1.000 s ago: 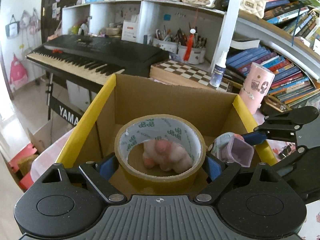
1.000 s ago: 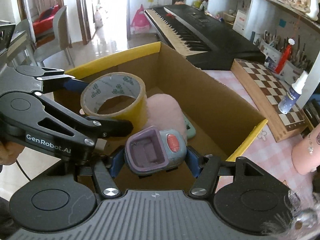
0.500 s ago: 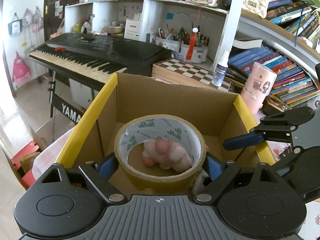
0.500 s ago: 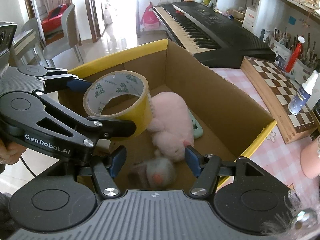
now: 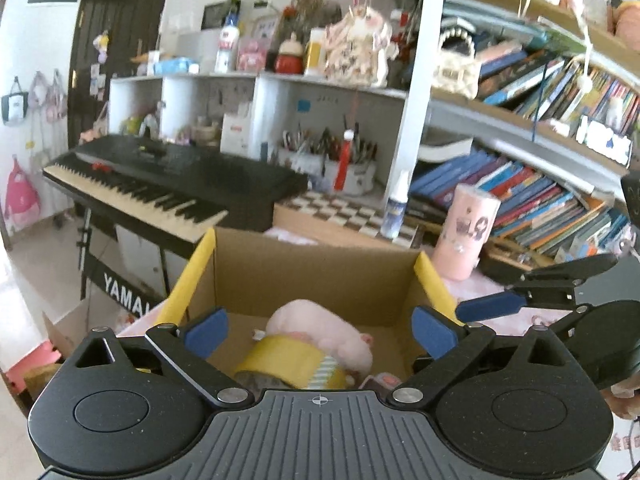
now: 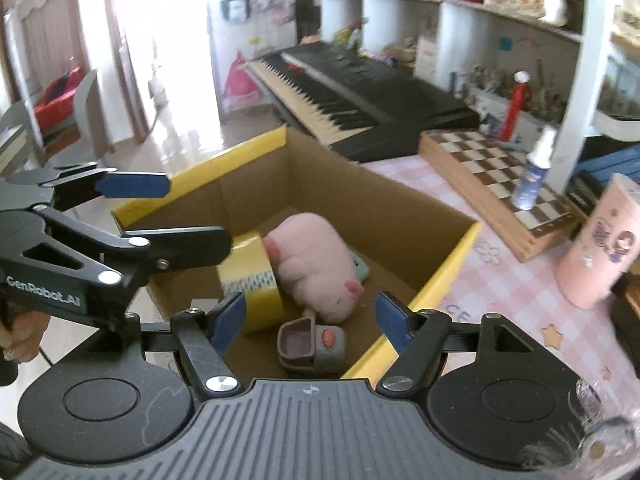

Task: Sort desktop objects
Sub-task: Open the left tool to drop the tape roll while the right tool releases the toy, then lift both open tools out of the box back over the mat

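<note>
Inside the cardboard box [image 6: 400, 216], the tape roll [image 6: 248, 276], pink plush [image 6: 316, 264] and small purple toy [image 6: 312, 344] are seen lying; the left gripper [image 5: 320, 330] and right gripper [image 6: 310, 316] are held above them, jaws just opened, nothing between them.

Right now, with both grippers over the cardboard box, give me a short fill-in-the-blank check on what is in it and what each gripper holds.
1. The roll of tape lies inside the ____.
2. Beside the tape, the pink plush toy is shaped like a ____.
3. The right gripper holds ____.
4. The fingers of the left gripper stand ____.

Missing words: cardboard box; pig; nothing; open
</note>
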Available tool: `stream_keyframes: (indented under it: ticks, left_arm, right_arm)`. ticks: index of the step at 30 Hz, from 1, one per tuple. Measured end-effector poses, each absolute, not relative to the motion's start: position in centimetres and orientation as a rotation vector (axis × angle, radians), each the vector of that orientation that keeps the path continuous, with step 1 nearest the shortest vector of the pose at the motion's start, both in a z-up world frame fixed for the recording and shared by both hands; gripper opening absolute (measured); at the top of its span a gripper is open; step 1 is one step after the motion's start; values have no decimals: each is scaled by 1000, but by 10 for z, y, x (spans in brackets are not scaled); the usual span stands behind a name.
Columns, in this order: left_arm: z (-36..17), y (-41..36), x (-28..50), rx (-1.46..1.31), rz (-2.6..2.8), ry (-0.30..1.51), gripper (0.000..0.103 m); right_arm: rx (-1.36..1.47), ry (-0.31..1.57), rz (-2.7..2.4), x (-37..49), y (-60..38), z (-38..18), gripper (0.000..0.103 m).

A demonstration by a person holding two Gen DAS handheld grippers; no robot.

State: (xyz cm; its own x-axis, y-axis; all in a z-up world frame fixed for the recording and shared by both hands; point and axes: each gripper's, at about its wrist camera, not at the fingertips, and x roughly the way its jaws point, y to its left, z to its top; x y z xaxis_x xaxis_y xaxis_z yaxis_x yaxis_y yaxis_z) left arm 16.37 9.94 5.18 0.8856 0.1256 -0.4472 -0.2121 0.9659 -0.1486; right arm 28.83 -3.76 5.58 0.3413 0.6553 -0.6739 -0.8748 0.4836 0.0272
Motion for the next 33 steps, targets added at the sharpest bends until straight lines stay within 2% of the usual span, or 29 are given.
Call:
stream_keyframes:
  ticks: [13, 33]
  left_arm:
    - [59, 113, 115, -248, 200, 380, 100]
    - [48, 106, 29, -220, 286, 395, 100]
  right_arm:
    - [-257, 584, 819, 234, -74, 75, 69]
    - [-53, 542, 489, 119, -122, 56, 68]
